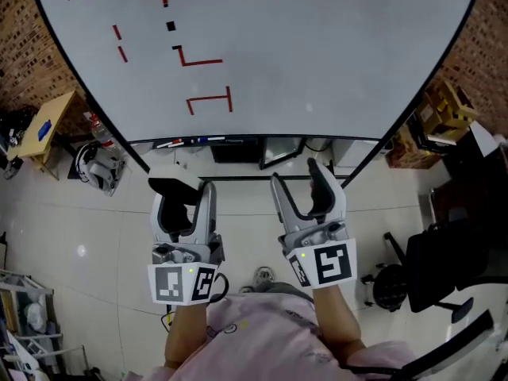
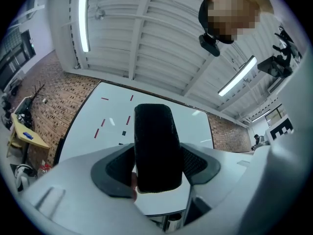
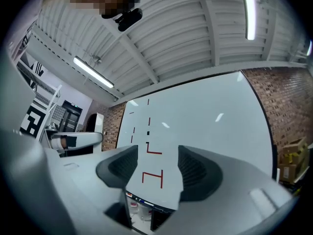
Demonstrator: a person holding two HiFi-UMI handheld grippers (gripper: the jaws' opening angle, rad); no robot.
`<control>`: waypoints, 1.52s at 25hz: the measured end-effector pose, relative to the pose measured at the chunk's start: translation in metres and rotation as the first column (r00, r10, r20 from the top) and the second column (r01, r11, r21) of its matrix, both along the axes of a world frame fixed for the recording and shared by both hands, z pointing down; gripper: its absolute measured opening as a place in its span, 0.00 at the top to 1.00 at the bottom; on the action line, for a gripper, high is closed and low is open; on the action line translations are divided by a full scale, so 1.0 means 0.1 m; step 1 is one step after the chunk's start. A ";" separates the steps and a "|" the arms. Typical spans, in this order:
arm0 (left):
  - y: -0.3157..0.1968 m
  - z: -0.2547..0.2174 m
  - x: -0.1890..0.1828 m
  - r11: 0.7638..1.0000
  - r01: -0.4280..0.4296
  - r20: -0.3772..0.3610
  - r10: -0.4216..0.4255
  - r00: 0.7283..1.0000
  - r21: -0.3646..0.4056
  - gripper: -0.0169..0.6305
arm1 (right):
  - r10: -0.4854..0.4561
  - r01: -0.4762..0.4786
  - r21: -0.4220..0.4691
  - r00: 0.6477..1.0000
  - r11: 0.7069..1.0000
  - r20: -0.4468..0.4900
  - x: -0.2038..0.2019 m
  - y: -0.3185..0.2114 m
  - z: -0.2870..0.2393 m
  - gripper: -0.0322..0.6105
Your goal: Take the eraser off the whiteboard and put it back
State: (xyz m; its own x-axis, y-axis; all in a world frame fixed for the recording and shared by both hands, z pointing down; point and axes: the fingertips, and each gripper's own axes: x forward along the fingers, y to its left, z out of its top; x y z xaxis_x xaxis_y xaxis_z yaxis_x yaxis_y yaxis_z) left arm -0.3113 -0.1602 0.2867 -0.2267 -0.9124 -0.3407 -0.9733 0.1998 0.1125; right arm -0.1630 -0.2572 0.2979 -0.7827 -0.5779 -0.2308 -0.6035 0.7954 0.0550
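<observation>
The eraser (image 2: 154, 148) was found clamped in the jaws of the left gripper (image 1: 182, 201), those of the right gripper (image 1: 298, 182) standing apart and empty; replacement on the whiteboard (image 1: 317, 54) was judged due next.

Grey left gripper (image 1: 184, 197) and right gripper (image 1: 300, 187) bear black-and-white marker cubes (image 1: 184, 282); pink shirt (image 1: 262, 336)

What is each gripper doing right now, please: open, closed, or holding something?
Left gripper: closed on the black eraser.
Right gripper: open, nothing between its jaws.
</observation>
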 end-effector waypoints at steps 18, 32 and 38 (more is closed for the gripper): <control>-1.27 0.11 -0.54 0.996 0.052 0.008 -0.052 0.999 -0.069 0.54 | -0.017 0.018 -0.033 0.999 0.999 0.028 -0.41 -1.16 0.01 0.56; -2.55 0.57 -1.50 0.976 -0.024 -0.016 0.021 1.000 -0.218 0.54 | 0.047 -0.046 -0.017 0.999 0.999 0.026 -0.88 -1.65 0.05 0.56; -3.04 0.61 -1.67 0.963 -0.013 -0.005 0.012 1.000 -0.268 0.54 | 0.060 -0.060 -0.001 0.998 0.998 0.018 -0.77 -1.89 0.03 0.56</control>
State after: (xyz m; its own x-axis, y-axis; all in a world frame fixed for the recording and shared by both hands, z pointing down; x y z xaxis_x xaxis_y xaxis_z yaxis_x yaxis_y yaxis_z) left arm -0.4782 -0.4642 0.3473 -0.2152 -0.9730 -0.0829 -0.9757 0.2107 0.0596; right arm -0.2405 -0.4466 0.3009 -0.7421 -0.6242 -0.2443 -0.6514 0.7575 0.0430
